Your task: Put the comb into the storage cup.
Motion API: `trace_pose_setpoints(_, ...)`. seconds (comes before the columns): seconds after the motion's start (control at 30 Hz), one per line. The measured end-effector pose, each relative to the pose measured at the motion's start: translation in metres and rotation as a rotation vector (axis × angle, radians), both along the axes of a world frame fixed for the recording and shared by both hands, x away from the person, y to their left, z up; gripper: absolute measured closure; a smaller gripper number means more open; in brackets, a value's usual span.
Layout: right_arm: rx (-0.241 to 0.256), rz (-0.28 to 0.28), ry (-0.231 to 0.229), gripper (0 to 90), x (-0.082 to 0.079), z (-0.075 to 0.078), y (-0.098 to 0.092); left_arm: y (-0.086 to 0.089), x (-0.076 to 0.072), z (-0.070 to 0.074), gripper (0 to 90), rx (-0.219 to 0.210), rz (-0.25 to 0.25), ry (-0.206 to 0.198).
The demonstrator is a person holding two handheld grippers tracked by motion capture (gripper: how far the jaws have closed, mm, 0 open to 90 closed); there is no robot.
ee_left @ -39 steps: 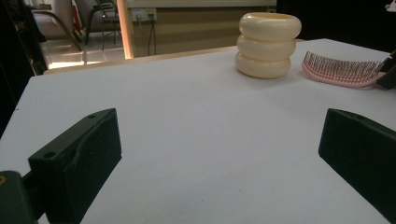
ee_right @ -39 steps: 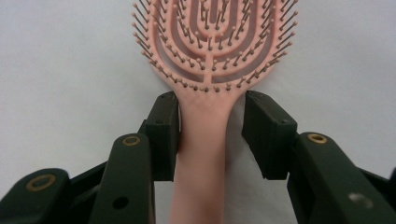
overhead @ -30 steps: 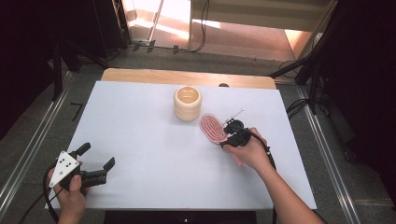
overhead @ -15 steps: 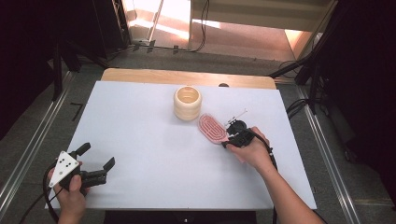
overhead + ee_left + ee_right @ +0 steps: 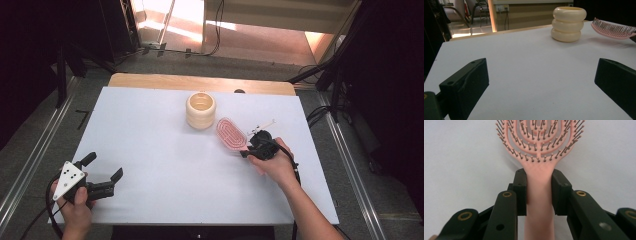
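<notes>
High view: the right tool (image 5: 248, 148) sits right of the table (image 5: 150, 130) centre, its jaws closed on the handle of a pink hairbrush (image 5: 231, 134). The brush head points up-left toward a cream ribbed holder (image 5: 200, 110) and lies just beside it, apart from it. The left tool (image 5: 102, 175) rests near the table's front-left corner, jaws spread wide with nothing between them. The right gripper view adds detail that the high view cannot resolve: both jaws press flat against opposite sides of the hairbrush (image 5: 539, 170) handle just below the head, and the bristle side, with ball-tipped pins in looped rows, faces the camera. The left gripper view supplies the side profile: the holder (image 5: 568, 23) consists of three stacked rounded rings and stands upright on the table (image 5: 524, 65), while the hairbrush (image 5: 612, 30) head hangs clear of the surface to the right of it, bristles up, casting a shadow below. The wide-set jaws of the left tool (image 5: 541, 82) frame bare table.
</notes>
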State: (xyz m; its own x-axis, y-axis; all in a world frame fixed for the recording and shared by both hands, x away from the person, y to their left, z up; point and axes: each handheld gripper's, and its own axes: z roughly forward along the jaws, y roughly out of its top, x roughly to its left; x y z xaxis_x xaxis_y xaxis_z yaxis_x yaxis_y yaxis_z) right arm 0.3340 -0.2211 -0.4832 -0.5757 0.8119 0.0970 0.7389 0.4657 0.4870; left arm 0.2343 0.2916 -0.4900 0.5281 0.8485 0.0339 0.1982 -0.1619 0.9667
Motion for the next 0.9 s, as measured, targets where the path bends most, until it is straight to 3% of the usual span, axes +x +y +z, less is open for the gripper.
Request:
trace_pose_setpoints(0.17,0.024,0.001,-0.032,67.9,-0.005,0.004,-0.002,-0.008,0.003,0.003,0.0,0.022,-0.026,0.000)
trace_pose_setpoints(0.27,0.028,0.008,-0.043,67.9,-0.006,0.005,-0.003,-0.010,0.007,0.007,0.0,-0.002,-0.039,0.012)
trace_pose_setpoints(0.5,0.065,0.012,-0.098,67.9,-0.013,0.011,-0.005,-0.022,0.010,0.015,0.0,0.016,-0.074,0.011)
trace_pose_setpoints(0.67,0.099,0.035,-0.151,67.9,-0.019,0.015,-0.004,-0.034,0.013,0.026,0.0,0.006,-0.111,-0.001)
trace_pose_setpoints(0.9,0.116,0.036,-0.182,67.9,-0.026,0.016,-0.005,-0.056,0.019,0.038,0.0,-0.004,-0.169,-0.018)
